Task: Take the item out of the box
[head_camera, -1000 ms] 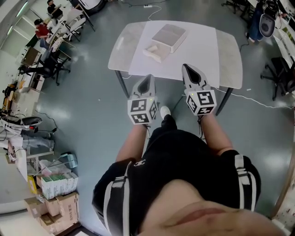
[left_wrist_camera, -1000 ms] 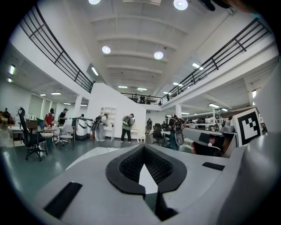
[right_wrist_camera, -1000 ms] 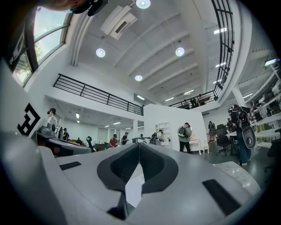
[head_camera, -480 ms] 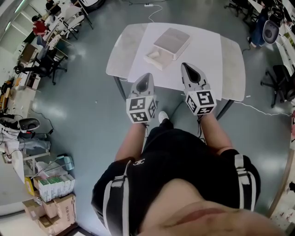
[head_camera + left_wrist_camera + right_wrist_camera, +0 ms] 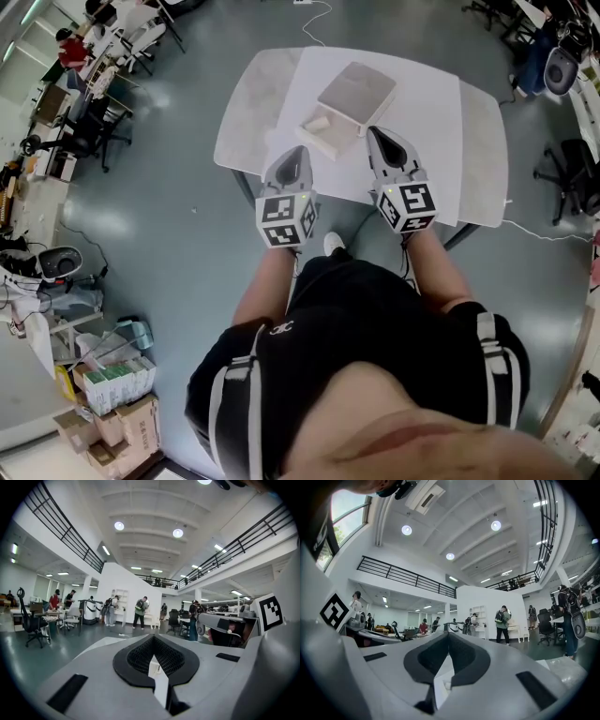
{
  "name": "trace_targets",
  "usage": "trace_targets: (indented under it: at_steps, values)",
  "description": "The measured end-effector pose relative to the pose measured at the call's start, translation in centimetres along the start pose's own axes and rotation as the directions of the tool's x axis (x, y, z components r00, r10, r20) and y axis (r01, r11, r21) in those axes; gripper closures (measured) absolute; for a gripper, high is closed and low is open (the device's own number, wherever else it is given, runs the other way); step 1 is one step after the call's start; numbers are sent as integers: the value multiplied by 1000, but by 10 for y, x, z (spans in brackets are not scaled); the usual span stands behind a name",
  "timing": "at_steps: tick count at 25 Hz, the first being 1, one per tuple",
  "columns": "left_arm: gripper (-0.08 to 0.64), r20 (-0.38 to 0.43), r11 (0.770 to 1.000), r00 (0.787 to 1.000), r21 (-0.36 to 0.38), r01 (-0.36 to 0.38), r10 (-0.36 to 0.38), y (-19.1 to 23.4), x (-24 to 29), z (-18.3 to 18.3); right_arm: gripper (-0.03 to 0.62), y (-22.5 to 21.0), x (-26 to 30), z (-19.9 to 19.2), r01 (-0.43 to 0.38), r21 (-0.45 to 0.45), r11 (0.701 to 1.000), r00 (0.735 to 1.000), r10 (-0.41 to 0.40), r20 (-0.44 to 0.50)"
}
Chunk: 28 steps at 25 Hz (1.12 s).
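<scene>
A flat pale box (image 5: pixel 356 90) lies on the white mat (image 5: pixel 422 103) of the table. A smaller white block (image 5: pixel 324 128) rests against its near left corner. Both grippers are held level over the table's near edge, pointing at the box. My left gripper (image 5: pixel 297 151) is shut and empty, just near-left of the white block. My right gripper (image 5: pixel 374 133) is shut too, its tip close to the box's near right side. In the left gripper view the jaws (image 5: pixel 153 638) meet with nothing held. In the right gripper view the jaws (image 5: pixel 448 635) also meet.
The table (image 5: pixel 246 112) stands on a grey floor with a cable (image 5: pixel 548 234) trailing at the right. Office chairs (image 5: pixel 572 173) stand to the right, desks and people (image 5: pixel 70 47) far left. Cardboard boxes (image 5: pixel 117 427) sit at the lower left.
The person has stepped toward the table. Both grippers, which hung short of its edge, now reach over the near edge close to the box. Their jaws stayed shut.
</scene>
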<state>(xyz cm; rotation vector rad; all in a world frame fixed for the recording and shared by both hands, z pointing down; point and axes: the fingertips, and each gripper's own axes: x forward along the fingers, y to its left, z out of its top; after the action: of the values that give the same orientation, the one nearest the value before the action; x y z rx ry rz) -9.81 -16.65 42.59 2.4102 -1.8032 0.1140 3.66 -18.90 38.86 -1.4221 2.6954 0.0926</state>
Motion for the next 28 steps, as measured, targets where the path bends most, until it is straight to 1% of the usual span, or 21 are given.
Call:
trace_targets:
  at_steps: [9, 14, 17, 19, 21, 24, 28]
  values:
    - [546, 2, 1000, 1000, -19, -5, 5, 53, 56, 13, 578, -12, 75, -9, -7, -15, 1000, 999, 6, -34]
    - [546, -11, 1000, 1000, -7, -4, 4, 70, 85, 16, 578, -27, 100, -13, 4, -4, 1000, 999, -4, -32]
    - [546, -21, 1000, 1000, -20, -4, 3, 71, 98, 18, 578, -35, 109, -16, 0, 4, 1000, 999, 1, -39]
    - [546, -21, 1000, 1000, -13, -9, 9, 64, 101, 15, 578, -40, 109, -20, -16, -3, 1000, 999, 15, -48]
    - [546, -26, 1000, 999, -8, -27, 27, 55, 105, 11, 578, -49, 109, -25, -33, -5, 999, 998, 32, -62]
    - [546, -37, 998, 998, -22, -56, 55, 47, 107, 13, 578, -58, 113, -26, -65, 6, 998, 995, 65, -78]
    - [546, -20, 995, 995, -18, -93, 93, 51, 106, 22, 578, -59, 128, -27, -115, 2, 993, 990, 115, -86]
